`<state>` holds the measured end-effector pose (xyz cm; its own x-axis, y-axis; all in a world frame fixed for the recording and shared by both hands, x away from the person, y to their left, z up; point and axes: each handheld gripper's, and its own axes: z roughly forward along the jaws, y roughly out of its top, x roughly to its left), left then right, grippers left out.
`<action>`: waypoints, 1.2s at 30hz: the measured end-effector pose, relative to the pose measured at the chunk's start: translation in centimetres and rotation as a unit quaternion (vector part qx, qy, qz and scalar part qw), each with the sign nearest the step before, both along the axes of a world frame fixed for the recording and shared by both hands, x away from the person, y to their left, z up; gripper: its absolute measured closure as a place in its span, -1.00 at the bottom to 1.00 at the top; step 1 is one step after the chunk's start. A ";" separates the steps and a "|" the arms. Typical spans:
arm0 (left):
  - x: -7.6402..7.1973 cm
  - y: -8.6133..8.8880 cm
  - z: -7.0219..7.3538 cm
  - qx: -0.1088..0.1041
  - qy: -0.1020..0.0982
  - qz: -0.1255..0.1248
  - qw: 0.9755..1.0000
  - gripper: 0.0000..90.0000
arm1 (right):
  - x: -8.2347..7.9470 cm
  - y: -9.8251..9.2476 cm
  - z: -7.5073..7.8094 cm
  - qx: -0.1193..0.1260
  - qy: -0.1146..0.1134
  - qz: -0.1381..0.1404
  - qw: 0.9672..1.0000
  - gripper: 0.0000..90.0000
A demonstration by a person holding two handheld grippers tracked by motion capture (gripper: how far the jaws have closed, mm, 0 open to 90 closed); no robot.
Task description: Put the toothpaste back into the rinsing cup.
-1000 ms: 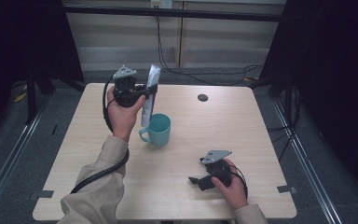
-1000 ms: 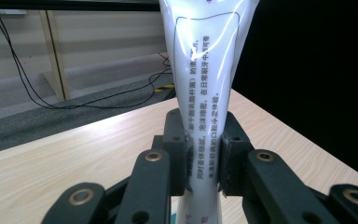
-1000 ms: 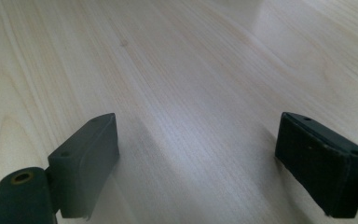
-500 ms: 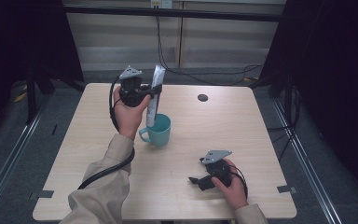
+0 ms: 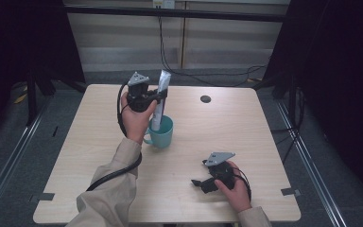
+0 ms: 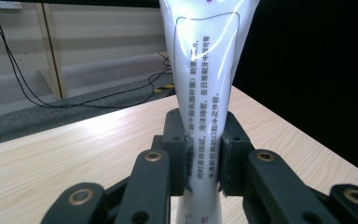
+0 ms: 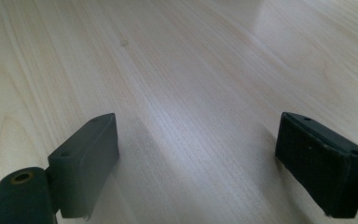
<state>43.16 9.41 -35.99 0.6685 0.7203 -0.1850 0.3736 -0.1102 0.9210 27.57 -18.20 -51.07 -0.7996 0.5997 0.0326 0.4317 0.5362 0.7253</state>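
One white tube (image 5: pixel 159 99) upright, crimped end up, pinched by left claw (image 5: pixel 157 97); right claw (image 5: pixel 197 183) spread, empty.

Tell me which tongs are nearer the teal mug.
Left. The left tongs are just above the teal mug, shut on the white tube whose lower end is in it. The right tongs rest open on the table's near right part.

Mid-table, the teal mug (image 5: pixel 161 133) and the white tube (image 5: pixel 159 97) standing in it block the way, with the left gripper (image 5: pixel 157 98) clamped on the tube above. The right gripper (image 5: pixel 199 183) sits near the front edge, jaws apart. Bare table (image 5: pixel 246 123) stretches between and to the right.
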 end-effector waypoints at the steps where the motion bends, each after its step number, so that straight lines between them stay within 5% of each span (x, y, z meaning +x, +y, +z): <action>1: 0.0 0.0 -0.1 0.000 -0.001 0.000 1.000 0.70 | 0.0 0.0 0.0 0.000 0.001 0.000 1.000 -0.72; 36: -0.3 -0.4 -4.0 0.011 0.017 0.007 1.000 0.68 | 0.0 0.0 0.0 0.000 0.001 0.003 1.000 -0.72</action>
<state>42.86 9.06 -39.96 0.6521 0.7333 -0.1925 0.4068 -0.1243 0.9050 27.56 -18.20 -51.07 -0.8026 0.5955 0.0345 0.4306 0.5384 0.7244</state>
